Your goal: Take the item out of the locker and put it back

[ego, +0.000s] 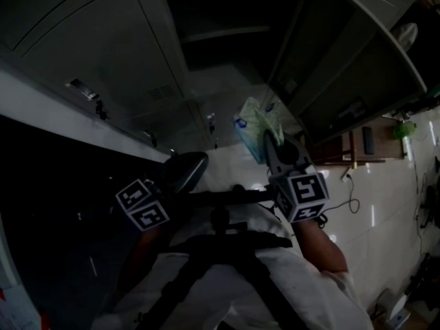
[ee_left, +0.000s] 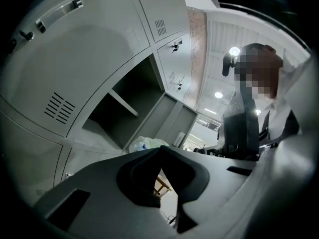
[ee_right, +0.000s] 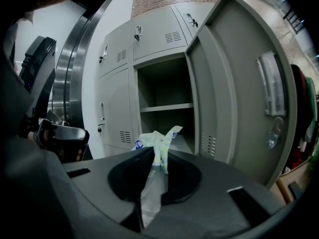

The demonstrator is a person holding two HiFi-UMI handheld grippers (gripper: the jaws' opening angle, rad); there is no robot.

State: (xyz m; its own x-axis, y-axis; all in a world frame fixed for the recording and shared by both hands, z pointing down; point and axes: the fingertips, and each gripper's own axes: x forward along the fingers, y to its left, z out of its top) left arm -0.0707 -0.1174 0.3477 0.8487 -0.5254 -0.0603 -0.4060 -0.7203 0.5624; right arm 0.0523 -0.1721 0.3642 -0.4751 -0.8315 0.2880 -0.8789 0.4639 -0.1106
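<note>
The right gripper [ee_right: 156,152] is pinching a crumpled, pale green-and-white plastic bag [ee_right: 152,138] at lower centre, outside the open locker [ee_right: 164,107]. The bag's blue print is showing too small to read. The left gripper [ee_left: 161,148] is holding its jaws together, empty.

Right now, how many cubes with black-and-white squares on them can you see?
2. One cube rides on the left tongs, low left in the head view. The other cube rides on the right tongs, which pinch a plastic bag. None seems hidden.
</note>
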